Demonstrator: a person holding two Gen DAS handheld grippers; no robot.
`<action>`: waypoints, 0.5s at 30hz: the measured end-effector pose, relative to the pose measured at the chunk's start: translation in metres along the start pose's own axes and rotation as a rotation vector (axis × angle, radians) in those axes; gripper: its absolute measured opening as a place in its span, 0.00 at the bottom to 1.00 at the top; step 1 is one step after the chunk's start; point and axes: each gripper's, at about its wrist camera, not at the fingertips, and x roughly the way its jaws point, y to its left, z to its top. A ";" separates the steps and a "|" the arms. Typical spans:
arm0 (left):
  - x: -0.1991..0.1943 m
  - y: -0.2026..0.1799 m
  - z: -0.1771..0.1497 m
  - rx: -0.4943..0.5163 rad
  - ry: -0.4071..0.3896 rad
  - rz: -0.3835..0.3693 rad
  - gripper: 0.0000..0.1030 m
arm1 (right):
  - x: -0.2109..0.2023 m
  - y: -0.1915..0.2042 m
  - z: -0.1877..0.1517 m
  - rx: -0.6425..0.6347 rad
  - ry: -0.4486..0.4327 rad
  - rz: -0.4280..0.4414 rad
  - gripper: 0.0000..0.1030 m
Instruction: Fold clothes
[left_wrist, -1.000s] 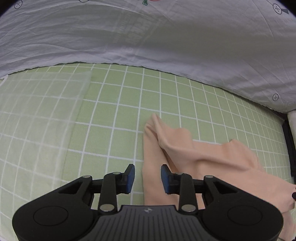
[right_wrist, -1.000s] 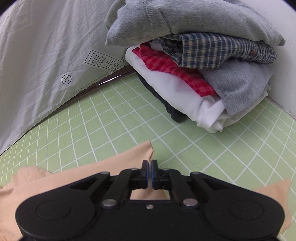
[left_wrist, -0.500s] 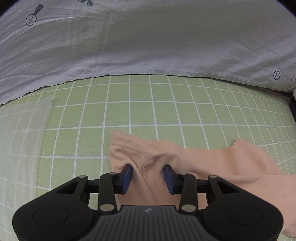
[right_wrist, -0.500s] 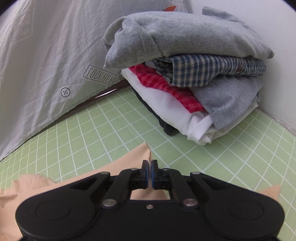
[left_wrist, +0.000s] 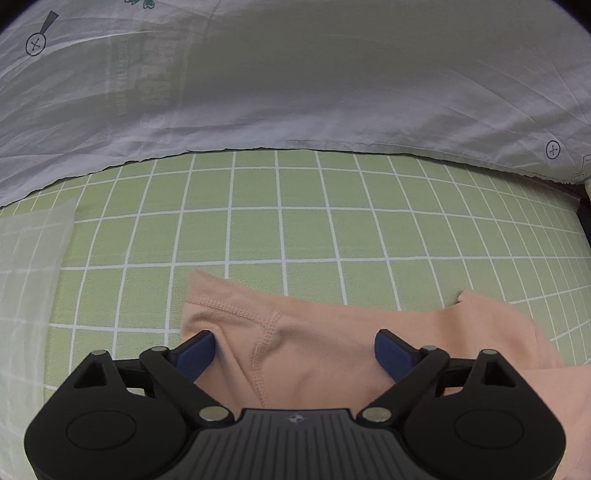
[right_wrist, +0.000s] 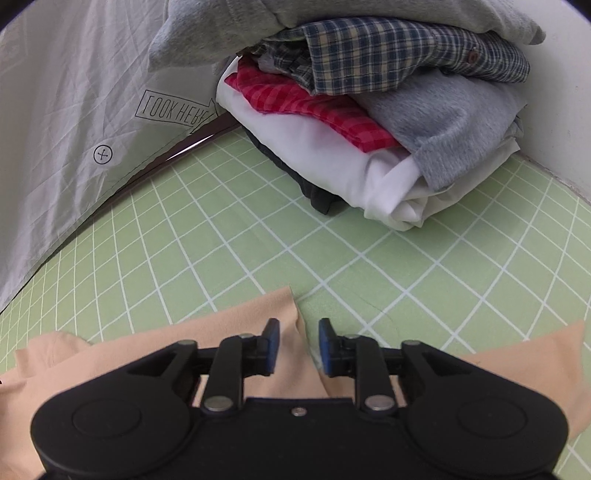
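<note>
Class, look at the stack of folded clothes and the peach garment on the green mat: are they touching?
Apart. The right wrist view shows bare green grid mat between the peach garment and the stack of folded clothes.

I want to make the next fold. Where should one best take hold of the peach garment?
Probably the stitched hem corner of the peach garment: it is doubled and lifts slightly off the green mat. Come from above with the left hand-held gripper.

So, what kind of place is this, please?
Probably a staged clothes-folding bench, not a real home: a green grid mat, a white sheet with printed target marks as backdrop, and a pile of folded clothes against the wall.
</note>
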 end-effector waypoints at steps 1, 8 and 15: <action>0.002 -0.004 -0.001 0.012 0.001 0.012 0.98 | 0.001 -0.001 0.000 0.001 0.003 0.002 0.36; 0.007 -0.021 -0.007 0.041 -0.025 0.102 1.00 | 0.011 0.007 0.002 -0.040 0.031 0.036 0.49; -0.011 -0.012 -0.009 0.002 -0.012 0.091 1.00 | 0.003 0.037 -0.001 -0.188 -0.001 0.026 0.04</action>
